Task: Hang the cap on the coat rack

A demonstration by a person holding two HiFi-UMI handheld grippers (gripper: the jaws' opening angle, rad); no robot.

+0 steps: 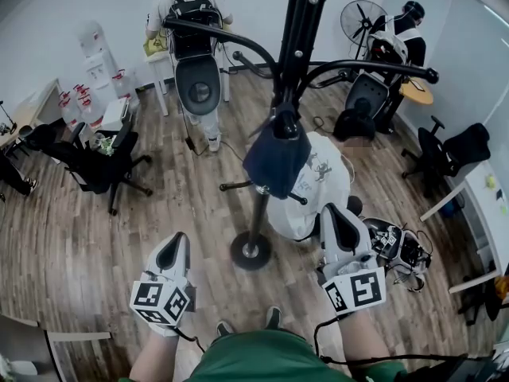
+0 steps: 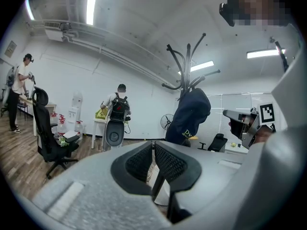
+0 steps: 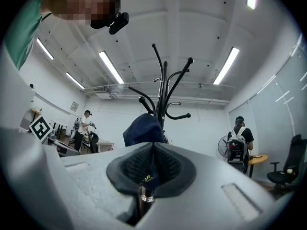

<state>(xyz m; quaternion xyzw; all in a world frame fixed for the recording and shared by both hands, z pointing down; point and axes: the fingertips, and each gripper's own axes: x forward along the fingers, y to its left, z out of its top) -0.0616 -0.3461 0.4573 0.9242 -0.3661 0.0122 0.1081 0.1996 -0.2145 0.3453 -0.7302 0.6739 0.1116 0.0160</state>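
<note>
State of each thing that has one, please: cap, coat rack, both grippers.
coat rack: upright on its round base.
cap: hanging from the rack, no jaws on it.
left gripper: jaws together, empty.
right gripper: jaws together, empty, clear of the cap.

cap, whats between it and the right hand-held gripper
Only open air. In the right gripper view the cap hangs on the coat rack beyond the shut right hand-held gripper, with nothing between them.
</note>
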